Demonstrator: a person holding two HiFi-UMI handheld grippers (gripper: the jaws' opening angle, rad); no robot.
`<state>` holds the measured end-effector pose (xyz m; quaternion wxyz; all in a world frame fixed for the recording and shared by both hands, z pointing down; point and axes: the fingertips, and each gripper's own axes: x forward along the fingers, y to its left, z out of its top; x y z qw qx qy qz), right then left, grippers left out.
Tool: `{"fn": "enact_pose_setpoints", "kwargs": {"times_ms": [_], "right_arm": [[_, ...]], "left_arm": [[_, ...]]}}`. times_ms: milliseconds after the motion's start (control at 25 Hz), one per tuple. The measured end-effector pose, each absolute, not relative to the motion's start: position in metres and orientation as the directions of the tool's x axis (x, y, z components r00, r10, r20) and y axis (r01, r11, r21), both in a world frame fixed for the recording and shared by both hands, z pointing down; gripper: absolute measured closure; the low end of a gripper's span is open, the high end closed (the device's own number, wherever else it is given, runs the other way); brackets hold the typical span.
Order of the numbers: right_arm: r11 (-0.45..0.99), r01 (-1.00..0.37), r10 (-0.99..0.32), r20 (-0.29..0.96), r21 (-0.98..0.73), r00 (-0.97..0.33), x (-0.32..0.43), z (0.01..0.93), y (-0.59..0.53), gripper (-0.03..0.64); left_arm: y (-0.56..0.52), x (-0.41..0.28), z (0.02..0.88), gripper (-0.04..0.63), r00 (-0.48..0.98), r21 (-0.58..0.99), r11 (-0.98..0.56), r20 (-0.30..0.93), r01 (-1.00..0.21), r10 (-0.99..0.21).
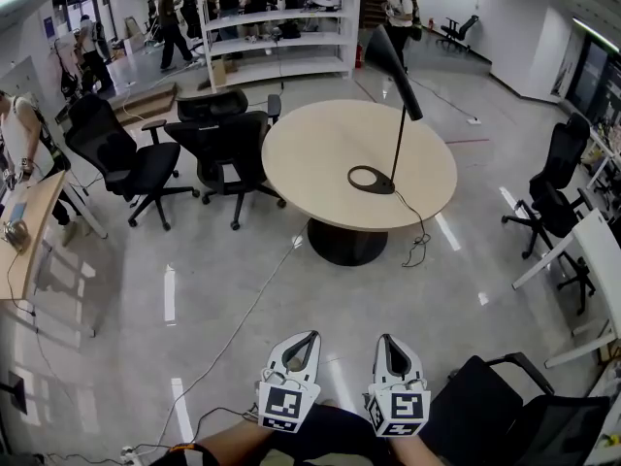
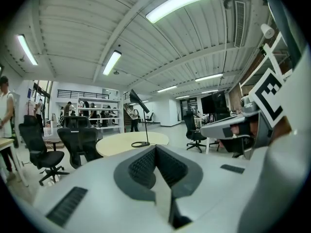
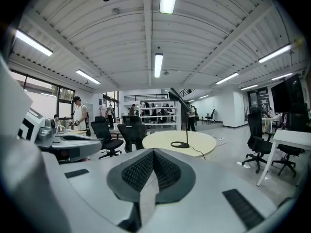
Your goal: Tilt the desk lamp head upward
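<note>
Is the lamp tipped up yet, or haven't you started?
Nothing looks done yet. The black desk lamp stands untouched on the round beige table. The left hand-held gripper and the right hand-held gripper are both shut, empty and well short of the table. Left to do: reach the lamp's cone head and tilt it upward.

We read the desk lamp (image 1: 393,71) as matt black throughout, probably painted metal. The counter (image 1: 320,153) has a smooth, pale, wood-look top with low sheen. The floor (image 1: 243,289) is glossy grey and reflects the lights. The left hand-held gripper (image 1: 301,349) and right hand-held gripper (image 1: 393,349) have smooth matt grey plastic shells with dark ribbed pads (image 2: 141,166).
</note>
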<state>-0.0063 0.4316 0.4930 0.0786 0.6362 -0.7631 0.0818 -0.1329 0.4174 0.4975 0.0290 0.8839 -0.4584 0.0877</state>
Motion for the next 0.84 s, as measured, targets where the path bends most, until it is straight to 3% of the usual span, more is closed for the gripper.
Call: {"fn": "enact_pose_setpoints", "kwargs": {"times_ms": [840], "right_arm": [[0.193,-0.98,-0.952,0.233,-0.038,-0.197,0.011,0.497,0.418,0.607]], "left_arm": [[0.407,-0.119,0.498,0.548,0.541,-0.031,-0.556,0.19,-0.83,-0.819]]}}
